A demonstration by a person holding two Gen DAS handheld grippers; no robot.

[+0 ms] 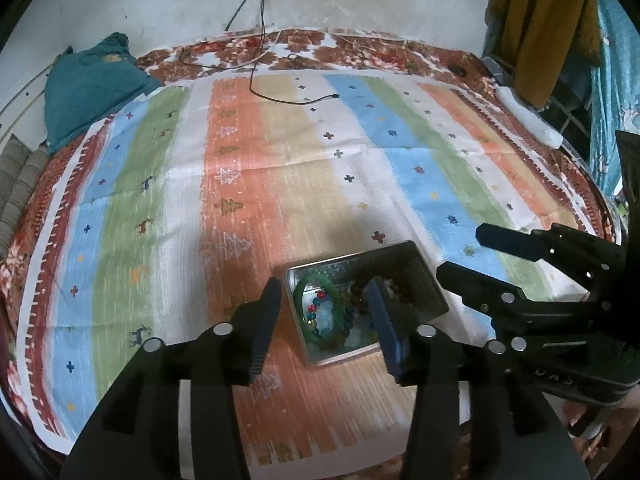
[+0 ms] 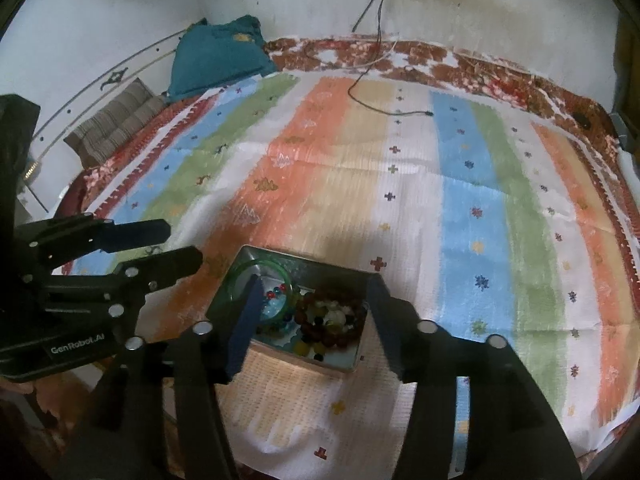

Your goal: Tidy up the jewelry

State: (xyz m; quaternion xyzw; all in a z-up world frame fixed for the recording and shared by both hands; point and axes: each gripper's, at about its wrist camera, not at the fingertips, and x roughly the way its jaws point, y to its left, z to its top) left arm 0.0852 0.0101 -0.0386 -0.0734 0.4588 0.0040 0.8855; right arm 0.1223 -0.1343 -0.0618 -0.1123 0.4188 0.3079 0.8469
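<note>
Both tongs are spread apart with nothing in them: the left tongs hang over the metal tin at lower centre of the left wrist view, and the right tongs hover over that tin in theirs. It sits on a striped cloth on the bed. Inside, a green bangle leans at the left end, a brown bead bracelet is heaped on the right, and coloured bead strings are tangled between them. My guess is everything's still unsorted. I'd go for the bangle first, pinching its rim and lifting straight up so the beads don't snag.
</note>
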